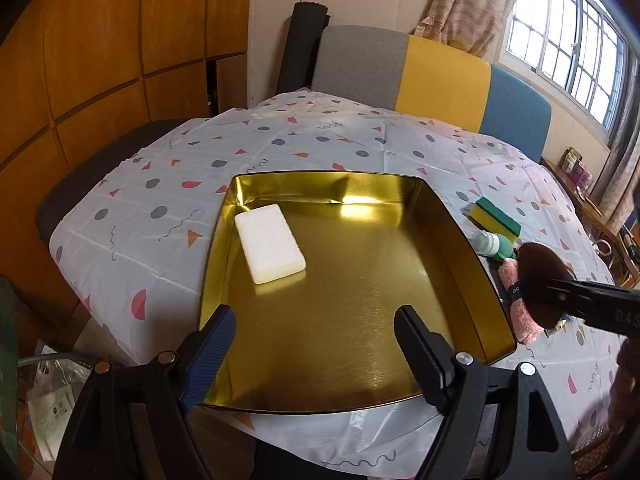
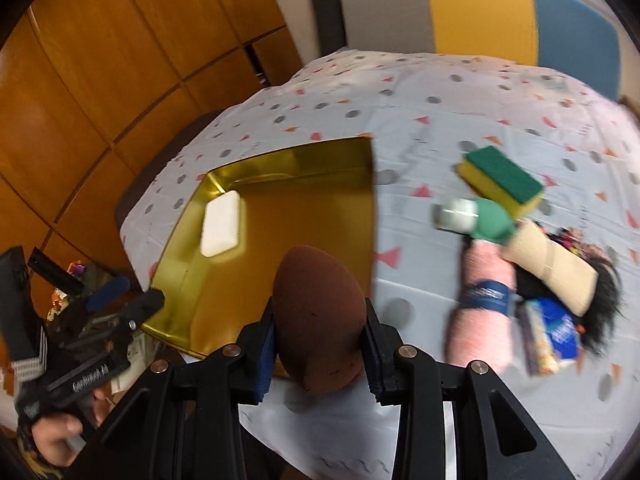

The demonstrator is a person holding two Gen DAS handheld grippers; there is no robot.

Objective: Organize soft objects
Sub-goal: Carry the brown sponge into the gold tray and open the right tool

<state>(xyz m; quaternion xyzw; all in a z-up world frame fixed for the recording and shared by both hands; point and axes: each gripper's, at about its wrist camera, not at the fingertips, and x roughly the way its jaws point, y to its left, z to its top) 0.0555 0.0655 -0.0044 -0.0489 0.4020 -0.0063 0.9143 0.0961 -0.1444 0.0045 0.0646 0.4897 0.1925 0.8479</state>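
Clamped between the two pads of the right claw (image 2: pixel 320 354), nearest the right wrist lens, a brown egg-shaped sponge (image 2: pixel 320 320) is sitting upright with its rounded tip rising over the near edge of the gold tin tray (image 2: pixel 280 184). From the left wrist view the same sponge (image 1: pixel 540 284) is hanging just beyond the tray's right wall (image 1: pixel 480 272), above a rolled pink towel (image 1: pixel 524 316). The left claw (image 1: pixel 316 344) is hovering over the tray's near end with its pads standing apart and nothing between them. A white foam block (image 1: pixel 270 243) is lying flat inside the tray, near its far left corner. On the patterned tablecloth of the table (image 1: pixel 160 184), right of the tray, more soft things are waiting: a yellow and green scouring sponge (image 2: pixel 502 182), a green squeeze bottle with a pale cap (image 2: pixel 476 218) touching it, the pink towel with a blue band, a beige roll (image 2: pixel 552 268) and something black and furry (image 2: pixel 604 292). Motion blur is smearing the right wrist view, so small items beside the towel are hard to tell
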